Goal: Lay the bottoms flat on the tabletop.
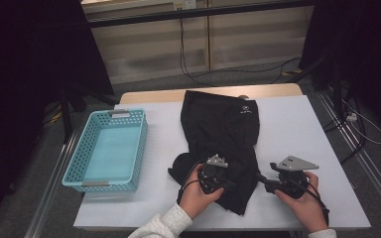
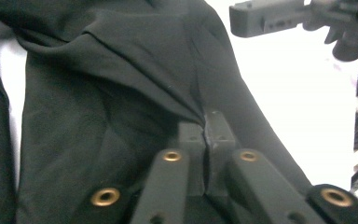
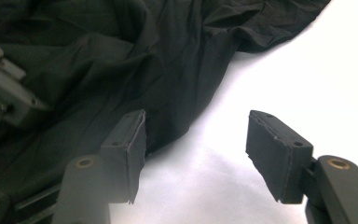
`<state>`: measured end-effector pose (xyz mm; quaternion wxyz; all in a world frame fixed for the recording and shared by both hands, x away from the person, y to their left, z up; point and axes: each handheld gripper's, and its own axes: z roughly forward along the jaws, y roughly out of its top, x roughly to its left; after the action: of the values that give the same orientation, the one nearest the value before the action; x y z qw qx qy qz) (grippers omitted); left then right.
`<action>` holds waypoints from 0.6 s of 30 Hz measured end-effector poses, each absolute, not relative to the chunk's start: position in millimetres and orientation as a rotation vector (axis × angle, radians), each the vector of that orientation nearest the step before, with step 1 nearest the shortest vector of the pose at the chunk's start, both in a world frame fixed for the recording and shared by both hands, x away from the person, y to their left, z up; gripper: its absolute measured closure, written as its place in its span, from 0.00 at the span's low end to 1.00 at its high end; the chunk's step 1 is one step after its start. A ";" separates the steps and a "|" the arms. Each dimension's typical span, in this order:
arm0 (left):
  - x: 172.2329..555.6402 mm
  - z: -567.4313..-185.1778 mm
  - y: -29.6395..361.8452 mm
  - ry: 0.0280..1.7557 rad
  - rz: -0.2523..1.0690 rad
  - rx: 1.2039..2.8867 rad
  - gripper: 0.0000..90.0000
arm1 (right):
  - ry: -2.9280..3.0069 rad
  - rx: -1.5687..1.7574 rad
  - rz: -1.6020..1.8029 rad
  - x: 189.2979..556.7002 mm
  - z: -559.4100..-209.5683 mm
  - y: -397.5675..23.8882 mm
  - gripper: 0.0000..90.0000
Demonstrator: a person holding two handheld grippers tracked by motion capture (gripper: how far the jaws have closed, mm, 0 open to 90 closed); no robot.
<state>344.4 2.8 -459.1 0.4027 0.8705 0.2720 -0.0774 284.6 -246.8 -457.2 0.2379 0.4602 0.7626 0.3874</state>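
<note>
A black garment (image 1: 218,124) lies crumpled down the middle of the white table (image 1: 297,129), with a small white logo near its far end. My left gripper (image 1: 228,184) rests on the garment's near part. In the left gripper view its jaws are pressed together on a raised fold of the black cloth (image 2: 121,93), so the left gripper (image 2: 206,123) is shut on it. My right gripper (image 1: 264,181) sits just right of the garment's near edge. Its jaws stand apart over bare table in the right gripper view (image 3: 196,140), the left pad beside the cloth edge (image 3: 121,56).
A light blue plastic basket (image 1: 110,148) stands empty at the table's left side. Bare white tabletop stretches right of the garment. Cables run across the floor beyond the table's far edge. The person's hands come in from the near edge.
</note>
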 end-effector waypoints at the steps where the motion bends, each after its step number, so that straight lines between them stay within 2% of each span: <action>1: 345.6 -456.4 4.4 0.687 -0.202 2.197 0.99 | 2.091 1.256 1.056 283.7 -457.1 -246.6 0.42; 6: 358.9 -440.2 23.8 0.736 -0.280 2.145 0.99 | 2.074 1.263 1.063 280.3 -455.5 -251.2 0.41; 18: 389.3 -423.9 85.2 0.908 -0.261 2.042 0.99 | 2.122 1.226 1.078 284.1 -456.1 -236.3 0.39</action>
<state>389.3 85.2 -423.9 0.4311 0.8189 0.3640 -0.1047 284.1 -236.3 -456.1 0.2300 0.4456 0.7714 0.3918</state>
